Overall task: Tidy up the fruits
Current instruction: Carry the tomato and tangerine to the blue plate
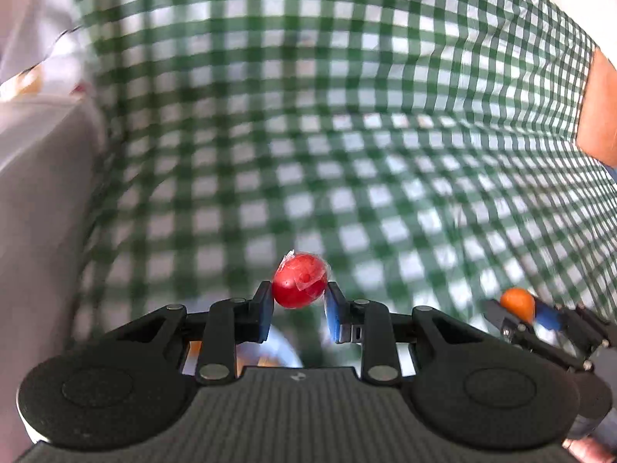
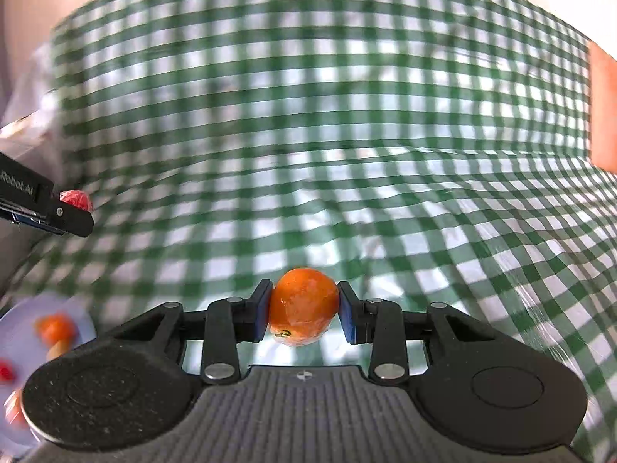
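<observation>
My left gripper (image 1: 299,301) is shut on a small red fruit (image 1: 300,280) wrapped in clear film, held above the green checked tablecloth (image 1: 308,135). My right gripper (image 2: 302,308) is shut on a small orange fruit (image 2: 302,306). In the left wrist view the right gripper (image 1: 524,310) shows at the lower right with the orange fruit (image 1: 516,301). In the right wrist view the left gripper (image 2: 73,212) shows at the left edge with the red fruit (image 2: 77,198).
A pale plate (image 2: 23,316) at the lower left holds several orange and red fruits (image 2: 56,328). A white surface (image 1: 34,193) borders the cloth on the left. A plate's rim (image 1: 281,347) shows under the left gripper.
</observation>
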Motion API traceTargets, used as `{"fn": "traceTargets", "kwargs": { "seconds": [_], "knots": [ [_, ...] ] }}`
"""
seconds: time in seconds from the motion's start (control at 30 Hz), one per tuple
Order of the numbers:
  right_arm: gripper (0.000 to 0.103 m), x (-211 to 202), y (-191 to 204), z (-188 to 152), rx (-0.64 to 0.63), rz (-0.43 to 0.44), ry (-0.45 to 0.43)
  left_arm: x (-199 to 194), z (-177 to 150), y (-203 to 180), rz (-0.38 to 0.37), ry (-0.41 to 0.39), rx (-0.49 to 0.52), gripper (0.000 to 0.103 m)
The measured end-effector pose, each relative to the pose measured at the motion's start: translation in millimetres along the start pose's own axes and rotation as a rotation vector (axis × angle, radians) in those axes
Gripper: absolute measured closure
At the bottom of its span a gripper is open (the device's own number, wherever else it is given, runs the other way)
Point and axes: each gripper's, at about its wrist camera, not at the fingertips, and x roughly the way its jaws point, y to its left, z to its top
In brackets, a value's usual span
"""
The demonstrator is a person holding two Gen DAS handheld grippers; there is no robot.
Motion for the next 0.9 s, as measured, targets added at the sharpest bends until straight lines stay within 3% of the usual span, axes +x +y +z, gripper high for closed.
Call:
{"fn": "traceTargets", "kwargs": {
  "seconds": [0.27,0.5,0.7,0.9],
  "knots": [
    [0.066,-73,49,-25,-0.032,0.125,0.076,-76,-79,36,0.042,0.043,-0.089,0.071],
    [0.066,-107,87,-39,-0.095,0.200,0.106,-107,-110,60,0.058,0.028,-0.148,0.071],
    [0.066,-100,114,-38,-0.152,0.255,0.112,-94,-104,77,0.074,0.033,-0.170,0.071],
    [0.066,-56,145,-30,-0.235,0.322,0.145,-50,-92,88,0.107,0.082,-0.176,0.071]
  ]
}}
